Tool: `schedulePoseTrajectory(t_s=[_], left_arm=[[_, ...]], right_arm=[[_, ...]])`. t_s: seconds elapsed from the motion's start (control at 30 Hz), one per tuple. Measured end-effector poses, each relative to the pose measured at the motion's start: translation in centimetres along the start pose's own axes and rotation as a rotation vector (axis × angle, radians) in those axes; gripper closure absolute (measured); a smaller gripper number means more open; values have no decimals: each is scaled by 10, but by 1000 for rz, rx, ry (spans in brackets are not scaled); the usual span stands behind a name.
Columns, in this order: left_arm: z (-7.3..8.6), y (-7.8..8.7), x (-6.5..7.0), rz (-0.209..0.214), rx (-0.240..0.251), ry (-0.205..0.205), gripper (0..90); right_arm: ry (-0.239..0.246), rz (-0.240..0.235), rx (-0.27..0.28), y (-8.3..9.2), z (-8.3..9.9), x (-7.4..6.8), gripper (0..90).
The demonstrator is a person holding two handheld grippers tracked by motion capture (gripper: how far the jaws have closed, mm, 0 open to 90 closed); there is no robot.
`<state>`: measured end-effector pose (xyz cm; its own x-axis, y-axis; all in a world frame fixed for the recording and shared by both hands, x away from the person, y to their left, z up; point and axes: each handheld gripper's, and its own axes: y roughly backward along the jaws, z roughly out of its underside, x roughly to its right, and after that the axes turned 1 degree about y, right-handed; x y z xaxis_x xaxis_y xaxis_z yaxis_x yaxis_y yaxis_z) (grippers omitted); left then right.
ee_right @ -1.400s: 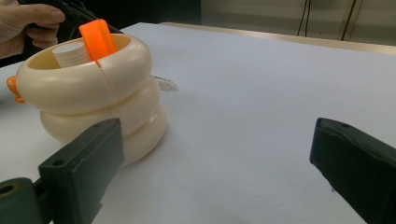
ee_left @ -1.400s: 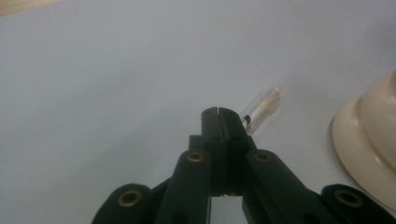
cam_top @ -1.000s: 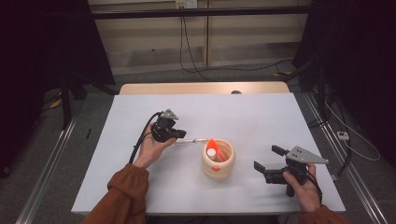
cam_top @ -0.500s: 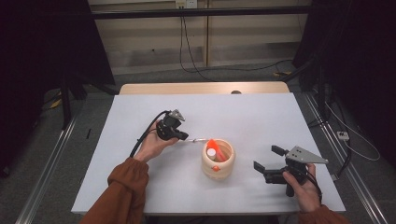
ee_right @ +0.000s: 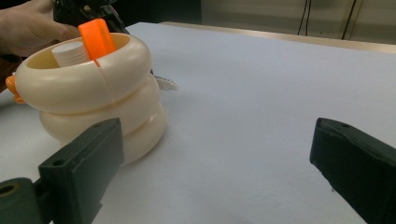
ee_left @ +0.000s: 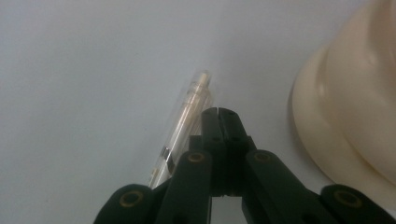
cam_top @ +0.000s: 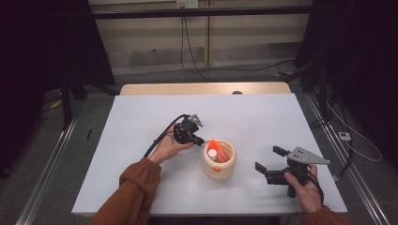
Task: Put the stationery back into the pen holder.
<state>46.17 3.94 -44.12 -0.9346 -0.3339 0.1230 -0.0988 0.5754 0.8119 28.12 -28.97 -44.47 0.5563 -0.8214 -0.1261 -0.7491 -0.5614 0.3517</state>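
Note:
My left gripper [cam_top: 201, 139] is shut, its tips low over the table just left of a cream ringed holder [cam_top: 219, 164]. In the left gripper view the jaws [ee_left: 218, 112] meet tip to tip. A clear pen [ee_left: 187, 112] lies along the left jaw and passes under it; whether it is gripped I cannot tell. The holder [ee_left: 355, 116] bulges in at the right. An orange-capped piece [ee_right: 95, 37] and a white cylinder [ee_right: 70, 51] stand inside the holder [ee_right: 93, 93]. My right gripper [cam_top: 269, 158] stands open to the holder's right, with nothing between its jaws [ee_right: 215, 154].
The white table [cam_top: 141, 117] has bare room at the back and on the left. A black cable [cam_top: 157, 140] trails from the left gripper toward the front. A small orange tab [cam_top: 216, 169] sticks out of the holder's front. The pen's tip [ee_right: 166, 83] shows behind the holder.
My left hand has carried its shut gripper to the right and a little down, up to the holder's left side, the pen along with it. The right gripper has kept still.

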Motion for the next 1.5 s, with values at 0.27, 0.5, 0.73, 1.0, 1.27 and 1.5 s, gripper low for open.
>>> schedulePoseTrajectory(t_s=[0.27, 0.5, 0.73, 1.0, 1.27, 1.5], left_arm=[[-1, -10, -4, -13, -7, 26, 900], [-3, -12, -8, -44, 9, 57, 900], [-3, -14, -13, -70, 26, 82, 900], [-2, -11, -12, -48, 36, 90, 900], [-4, 7, -7, -34, 75, 51, 897], [5, 28, -11, -45, 99, 52, 619]], right_arm=[[1, 1, 1, 0, 0, 0, 27], [2, -1, -1, 0, 0, 0, 27], [-1, 0, -1, 0, 0, 0, 27], [0, 1, 1, 0, 0, 0, 27], [0, 1, 1, 0, 0, 0, 27], [-1, 3, 2, 0, 0, 0, 27]])
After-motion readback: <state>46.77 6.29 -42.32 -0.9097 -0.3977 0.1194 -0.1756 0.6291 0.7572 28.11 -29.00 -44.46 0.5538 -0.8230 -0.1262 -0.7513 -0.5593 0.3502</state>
